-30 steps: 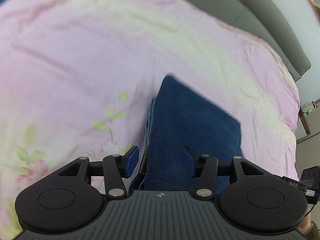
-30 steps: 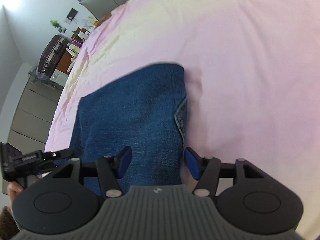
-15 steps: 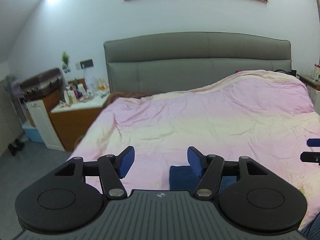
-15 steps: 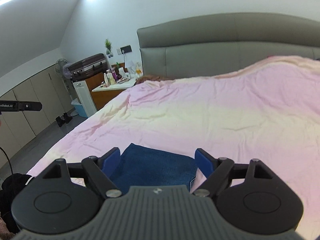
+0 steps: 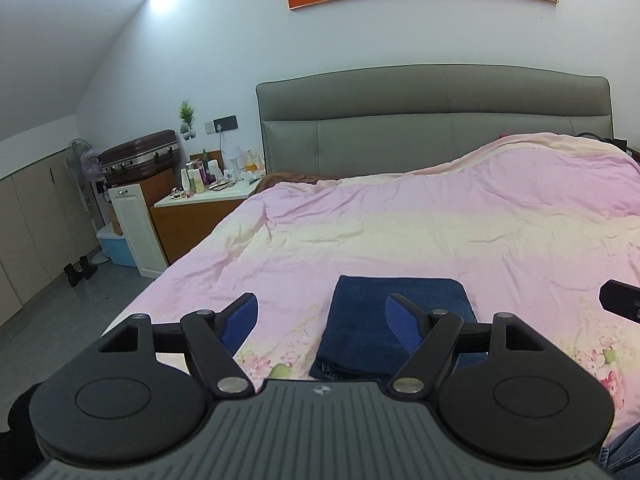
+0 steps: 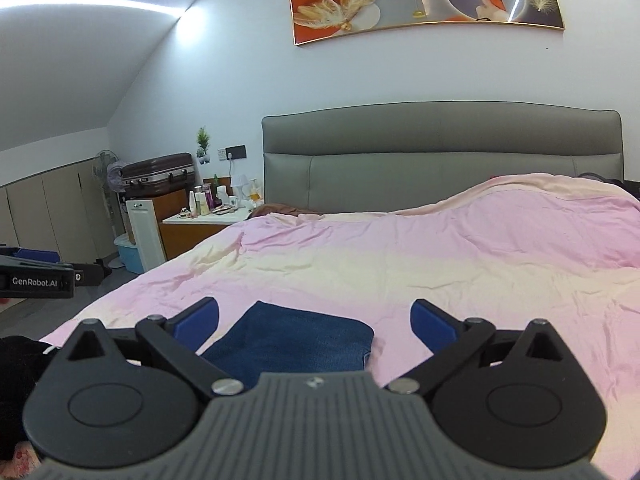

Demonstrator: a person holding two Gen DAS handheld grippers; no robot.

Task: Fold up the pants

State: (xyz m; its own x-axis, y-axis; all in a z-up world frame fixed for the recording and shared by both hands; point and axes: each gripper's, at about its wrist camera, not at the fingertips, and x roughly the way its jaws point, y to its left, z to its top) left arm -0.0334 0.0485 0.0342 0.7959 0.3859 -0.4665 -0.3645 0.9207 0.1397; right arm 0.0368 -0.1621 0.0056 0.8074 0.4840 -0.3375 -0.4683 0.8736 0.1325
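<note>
Blue denim pants (image 5: 372,320) lie folded into a compact rectangle on the pink duvet (image 5: 420,236) near the foot of the bed; they also show in the right wrist view (image 6: 292,340). My left gripper (image 5: 322,314) is open and empty, held above and behind the pants. My right gripper (image 6: 314,320) is open wide and empty, also raised behind the pants. The right gripper's tip shows at the edge of the left wrist view (image 5: 620,300), and the left gripper shows in the right wrist view (image 6: 36,276).
A grey padded headboard (image 5: 432,120) stands at the far end of the bed. A bedside table (image 5: 200,204) with bottles, a white cabinet (image 5: 136,228), a suitcase (image 5: 138,156) and a blue bin (image 5: 114,246) stand at the left. Grey floor lies left of the bed.
Both grippers have lifted and tilted up from close over the pants, so the views now take in the room. The folded pants stay on the duvet. The right jaws have widened.
</note>
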